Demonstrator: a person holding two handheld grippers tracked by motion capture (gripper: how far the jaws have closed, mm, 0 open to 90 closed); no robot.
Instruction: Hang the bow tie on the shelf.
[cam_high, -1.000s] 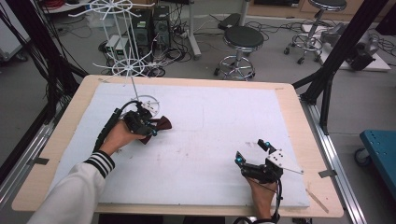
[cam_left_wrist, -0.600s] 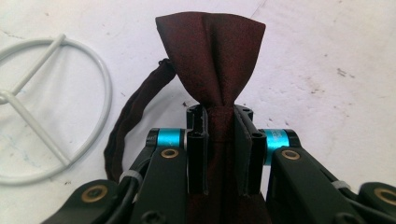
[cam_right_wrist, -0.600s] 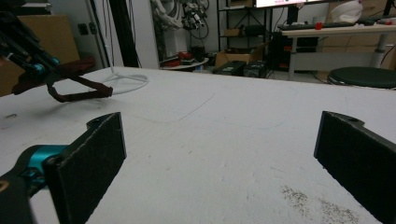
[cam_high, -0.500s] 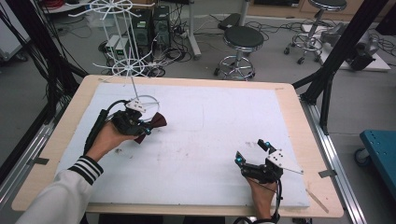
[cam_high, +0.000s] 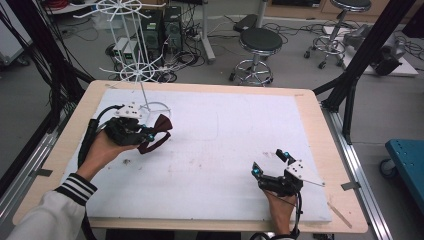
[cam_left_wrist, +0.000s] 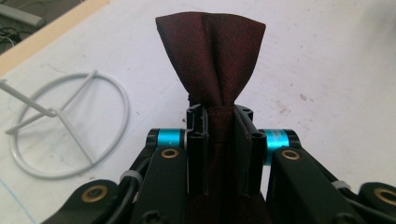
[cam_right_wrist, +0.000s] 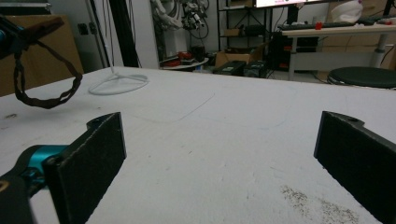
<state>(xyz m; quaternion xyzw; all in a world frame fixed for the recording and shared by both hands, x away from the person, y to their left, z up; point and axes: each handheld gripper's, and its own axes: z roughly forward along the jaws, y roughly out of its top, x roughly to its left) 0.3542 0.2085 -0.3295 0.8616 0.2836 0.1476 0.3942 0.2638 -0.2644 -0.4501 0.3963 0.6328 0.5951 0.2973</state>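
A dark red bow tie (cam_high: 159, 131) is clamped at its knot by my left gripper (cam_high: 150, 133), held above the white mat at the left. In the left gripper view the jaws pinch the middle of the bow tie (cam_left_wrist: 215, 88), whose upper wing fans out above them. Its neck strap (cam_right_wrist: 44, 91) hangs as a loop in the right gripper view. A white wire rack (cam_high: 134, 70) stands just behind the left hand, its ring base (cam_left_wrist: 70, 126) on the mat. My right gripper (cam_high: 270, 163) rests low at the mat's front right, jaws wide apart with nothing between them.
The white mat (cam_high: 225, 135) covers a wooden table (cam_high: 327, 150). Behind the table stand a black stool (cam_high: 260, 45), computer cases and cables. Black frame legs (cam_high: 360, 65) rise at the right.
My left gripper has lifted the bow tie off the mat and carried it back toward the wire rack's base. The right gripper has stayed put.
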